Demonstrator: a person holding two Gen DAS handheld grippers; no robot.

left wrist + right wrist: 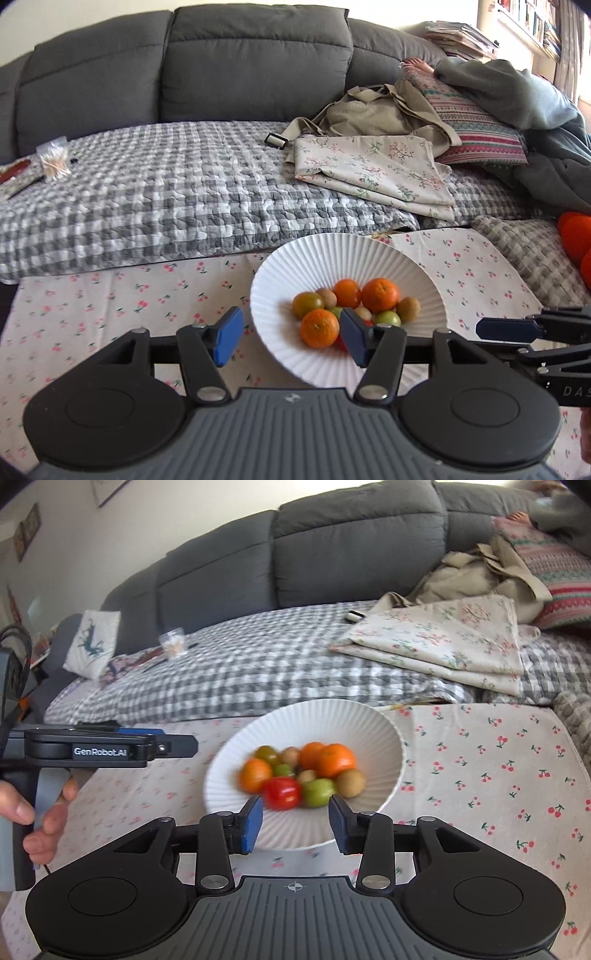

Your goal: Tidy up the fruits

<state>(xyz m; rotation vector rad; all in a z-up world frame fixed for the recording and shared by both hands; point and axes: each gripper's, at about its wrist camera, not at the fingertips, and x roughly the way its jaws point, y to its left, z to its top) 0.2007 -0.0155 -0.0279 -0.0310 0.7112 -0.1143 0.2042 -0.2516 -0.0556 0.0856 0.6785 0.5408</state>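
A white ribbed bowl (332, 243) (314, 716) stands on a cherry-print cloth (110, 295) (480, 757). It holds three oranges, one at the near side (319, 328) (255, 775), a red tomato (282, 793), green tomatoes (388, 317) (319, 792) and small brown fruits (408, 308) (351, 782). My left gripper (291, 338) hovers over the bowl's near-left rim, open; the near orange shows between its blue pads, untouched. My right gripper (295, 823) hangs open above the bowl's near rim, holding nothing. Each gripper shows side-on in the other's view: right (506, 328), left (162, 746).
Behind the cloth lies a grey checked quilt (166, 199) on a dark grey sofa (240, 62). A folded floral cloth (376, 173), a beige bag (369, 110), a striped pillow (476, 129) and a person's foot (417, 66) fill the right. A hand (44, 812) holds the left gripper's handle.
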